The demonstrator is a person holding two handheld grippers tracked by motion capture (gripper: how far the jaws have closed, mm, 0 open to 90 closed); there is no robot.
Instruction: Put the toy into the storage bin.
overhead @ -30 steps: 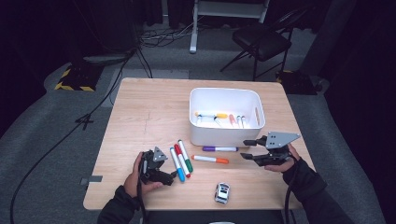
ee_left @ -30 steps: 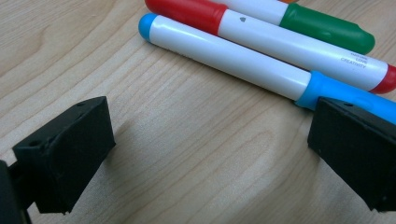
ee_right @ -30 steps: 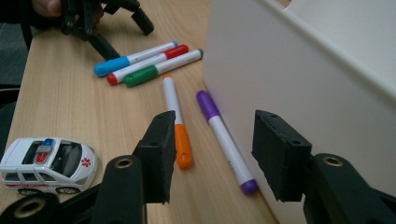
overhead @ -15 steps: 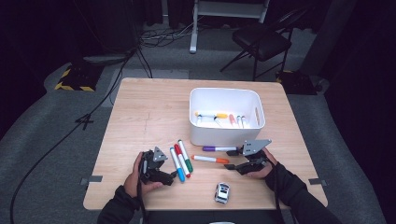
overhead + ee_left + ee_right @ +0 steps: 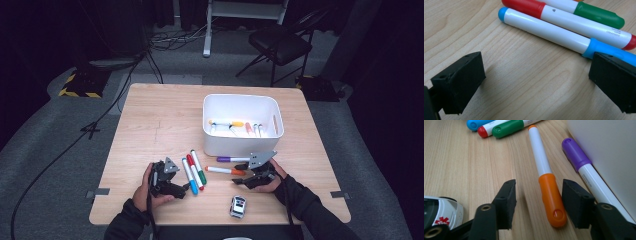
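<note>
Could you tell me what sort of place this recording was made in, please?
Probably a lab or studio set up for recording: a light wooden table stands on grey carpet against dark surroundings, with black cables trailing across the floor and a black folding chair behind it.

Five capped felt markers lie on the wooden table (image 5: pixel 150 125): blue (image 5: pixel 189 169), red (image 5: pixel 194 171), green (image 5: pixel 198 166), orange (image 5: pixel 225 170), purple (image 5: pixel 232 159); one white plastic bin (image 5: pixel 220 145); one white toy ambulance (image 5: pixel 238 206)

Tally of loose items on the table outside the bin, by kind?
Markers: 5: blue, red, green, orange, purple
Toy car: 1
Total: 6
</note>
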